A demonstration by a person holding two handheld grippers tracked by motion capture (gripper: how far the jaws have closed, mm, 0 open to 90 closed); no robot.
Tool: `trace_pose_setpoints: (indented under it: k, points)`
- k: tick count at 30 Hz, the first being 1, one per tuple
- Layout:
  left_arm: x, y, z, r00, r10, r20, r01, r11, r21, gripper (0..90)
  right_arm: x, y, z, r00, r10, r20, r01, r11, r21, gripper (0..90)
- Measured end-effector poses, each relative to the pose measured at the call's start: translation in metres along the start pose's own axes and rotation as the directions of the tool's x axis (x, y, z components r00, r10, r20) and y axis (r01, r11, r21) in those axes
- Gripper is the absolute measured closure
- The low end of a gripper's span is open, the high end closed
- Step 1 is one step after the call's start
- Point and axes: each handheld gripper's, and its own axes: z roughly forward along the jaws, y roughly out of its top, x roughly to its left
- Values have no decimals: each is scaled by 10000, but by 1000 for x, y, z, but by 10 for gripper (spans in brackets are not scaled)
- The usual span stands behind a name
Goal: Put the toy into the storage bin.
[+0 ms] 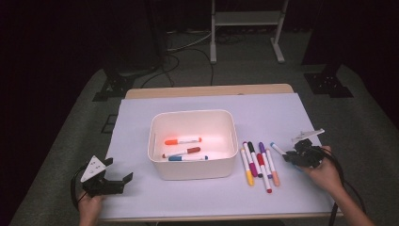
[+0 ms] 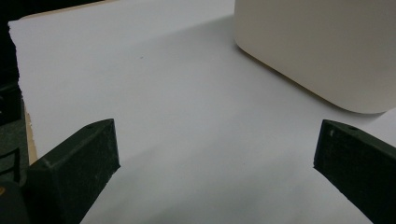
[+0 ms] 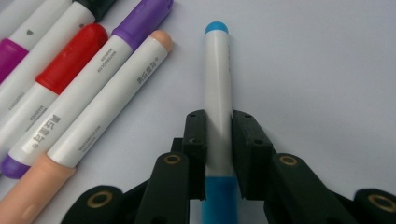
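My right gripper (image 3: pixel 218 128) is shut on a light-blue-capped white marker (image 3: pixel 217 93) that lies on the white sheet; its jaws press the barrel from both sides. In the high view that gripper (image 1: pixel 292 156) sits at the right, with the blue marker (image 1: pixel 277 149) sticking out toward the row of loose markers (image 1: pixel 258 163). A cream bin (image 1: pixel 193 168) in the middle holds three markers: orange (image 1: pixel 182 141), dark red (image 1: pixel 182 152) and blue (image 1: pixel 188 158). My left gripper (image 1: pixel 113 176) rests open at the front left, with bare sheet between its jaws, and the bin's corner (image 2: pixel 317 46) lies ahead of it.
Peach (image 3: pixel 100 109), purple (image 3: pixel 126 32), red (image 3: pixel 51 88) and magenta markers lie side by side left of the held one. The white sheet (image 1: pixel 263 113) covers a wooden table (image 1: pixel 207 90). A metal stand (image 1: pixel 244 28) and cables are on the floor beyond.
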Motion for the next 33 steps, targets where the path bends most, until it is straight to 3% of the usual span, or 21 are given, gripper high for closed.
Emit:
trace_pose_setpoints:
  k: [6, 8, 18, 27, 33]
  points:
    - [0, 0, 0, 10000, -21, 6, 21, 10000, 23, 0, -4, 2, -1, 9992, 355, -195, -352, 9992, 177, 757]
    - [0, 0, 0, 10000, -30, 5, 30, 10000, 20, 0, -4, 3, -3, 9977, 499, -462, -491, 9986, 188, 757]
    - [0, 0, 0, 10000, 27, -13, -27, 10000, 33, 0, 6, 17, -34, 9883, 505, -1439, -581, 9971, -494, 758]
    - [0, 0, 0, 10000, 25, -11, -25, 10000, 38, 0, 29, 53, -72, 9737, -453, -2233, 193, 9929, -1173, 758]
    - [0, 0, 0, 10000, 17, 8, -17, 10000, 18, 0, 51, 82, -96, 9571, -1151, -2661, 727, 9838, -1640, 757]
